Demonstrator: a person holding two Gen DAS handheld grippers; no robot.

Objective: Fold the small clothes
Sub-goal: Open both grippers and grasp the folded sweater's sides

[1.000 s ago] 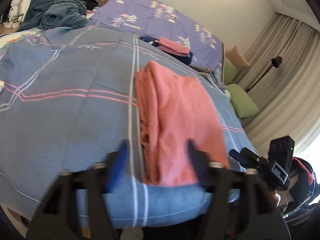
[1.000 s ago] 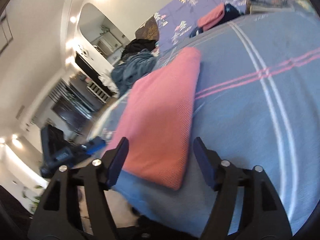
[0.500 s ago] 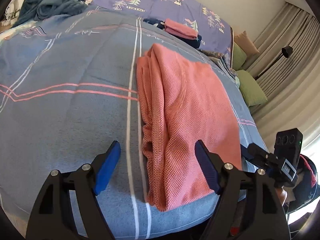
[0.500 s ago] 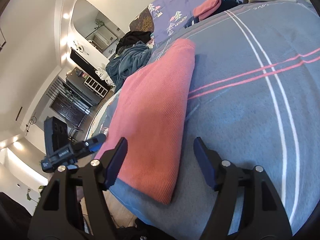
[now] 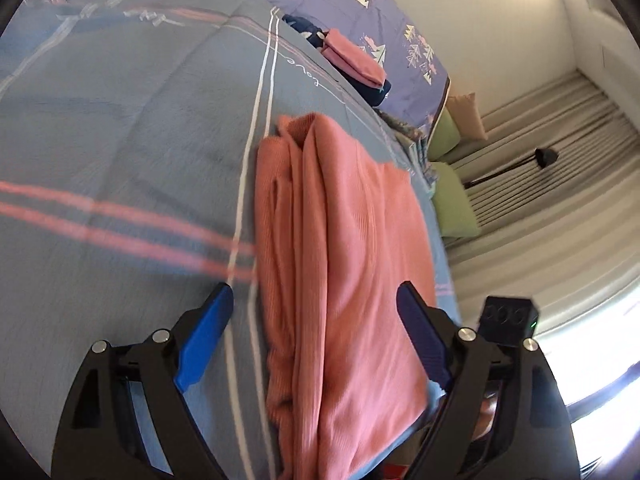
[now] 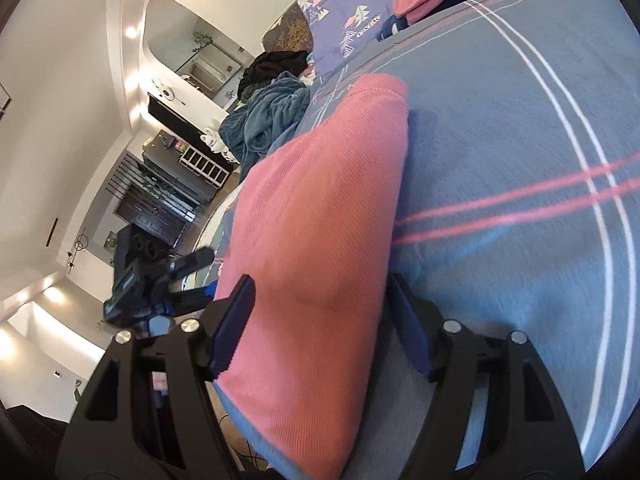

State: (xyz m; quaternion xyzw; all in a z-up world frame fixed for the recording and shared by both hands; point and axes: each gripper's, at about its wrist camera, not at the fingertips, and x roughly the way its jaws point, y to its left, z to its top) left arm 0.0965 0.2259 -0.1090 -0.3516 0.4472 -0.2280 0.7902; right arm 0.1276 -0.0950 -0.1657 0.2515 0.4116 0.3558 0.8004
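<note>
A pink knit garment (image 5: 340, 264), folded lengthwise into a long strip, lies on the blue plaid bedcover (image 5: 120, 140) near the bed's front edge. It also shows in the right wrist view (image 6: 316, 216). My left gripper (image 5: 316, 320) is open, its blue fingers straddling the near end of the garment on its loose-edged side. My right gripper (image 6: 320, 320) is open, its fingers straddling the near end on the smooth folded side. Neither holds the cloth. The right gripper's body (image 5: 508, 316) shows in the left wrist view.
A stack of folded clothes, pink on navy (image 5: 352, 68), sits near the purple patterned pillow (image 5: 360, 8). A heap of unfolded blue and dark clothes (image 6: 268, 112) lies at the bed's far side. Green cushions (image 5: 452, 200) and curtains lie past the bed's right edge.
Both grippers have moved forward over the garment's near end, so the cloth now lies between each pair of fingers. Both stay open. The garment has not moved.
</note>
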